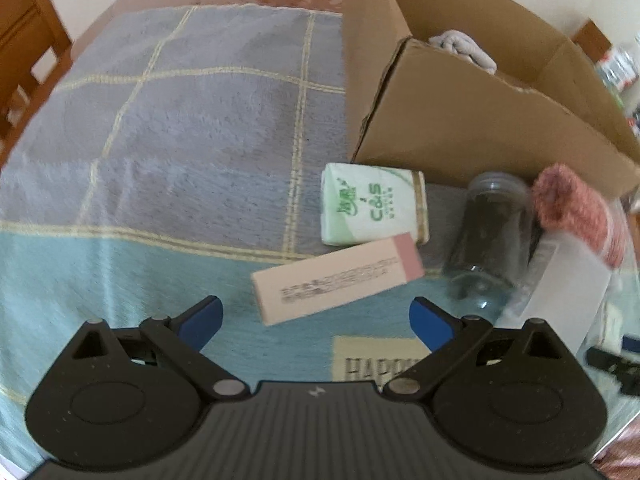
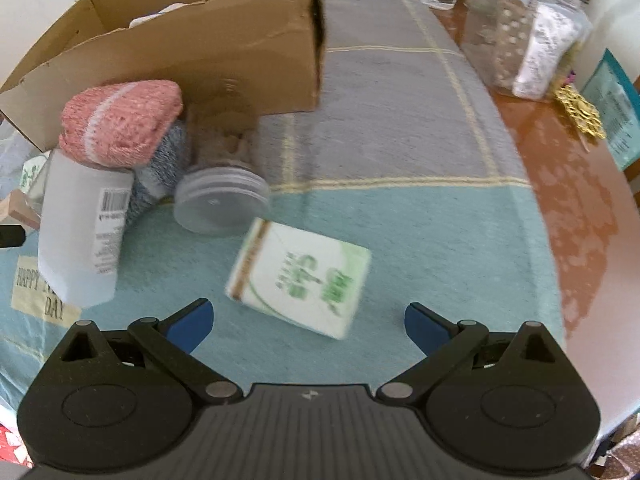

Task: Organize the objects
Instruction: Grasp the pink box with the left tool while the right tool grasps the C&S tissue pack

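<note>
Only my left view shows the pink carton (image 1: 338,278), lying flat just ahead of my spread, empty left gripper (image 1: 316,322), long axis slanting up rightward, while my right gripper (image 2: 306,322), likewise released, faces the green tissue pack (image 2: 300,278) on the desk's blue cloth (image 2: 440,240).
</note>
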Demonstrator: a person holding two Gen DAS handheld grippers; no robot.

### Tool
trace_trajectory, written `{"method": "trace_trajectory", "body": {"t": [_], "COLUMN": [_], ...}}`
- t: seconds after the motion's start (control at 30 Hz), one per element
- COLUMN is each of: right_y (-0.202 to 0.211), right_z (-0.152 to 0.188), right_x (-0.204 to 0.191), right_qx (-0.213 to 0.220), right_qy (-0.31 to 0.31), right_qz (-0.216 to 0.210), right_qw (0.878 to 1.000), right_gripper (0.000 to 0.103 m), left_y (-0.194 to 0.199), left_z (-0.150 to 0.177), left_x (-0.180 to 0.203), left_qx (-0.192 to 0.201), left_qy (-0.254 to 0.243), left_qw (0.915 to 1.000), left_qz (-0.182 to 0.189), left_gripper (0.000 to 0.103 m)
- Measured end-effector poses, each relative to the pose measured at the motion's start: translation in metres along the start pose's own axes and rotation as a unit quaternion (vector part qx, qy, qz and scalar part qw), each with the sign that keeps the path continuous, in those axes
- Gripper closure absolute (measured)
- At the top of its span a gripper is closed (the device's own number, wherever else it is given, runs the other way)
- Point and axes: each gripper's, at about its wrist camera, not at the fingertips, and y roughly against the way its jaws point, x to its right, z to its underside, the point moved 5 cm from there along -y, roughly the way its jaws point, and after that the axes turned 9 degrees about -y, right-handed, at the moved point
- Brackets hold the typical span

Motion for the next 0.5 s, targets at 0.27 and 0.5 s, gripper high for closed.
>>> {"method": "trace_trajectory", "body": {"t": [0.27,0.5], "right_y": [-0.006,-0.008], "right_z": [-0.007,-0.008], "right_x": [-0.01,0.001], "right_qx": [0.013,0.012], "right_qy": [0.012,0.005], "right_qz": [0.009,0.03], "right_qw": [1.0,0.999], "right_gripper": [0.0,0.0], "left_y": [-0.004,0.001], "left_z": [-0.01,-0.001], "left_x": [0.0,-0.011], "left_qx": [0.015,0.005], "left_qy": [0.05,0.029], "left_qw": [0.9984,0.9974], "left_qz": [-0.021,-0.066], "left_gripper": [0.004,0.004]}}
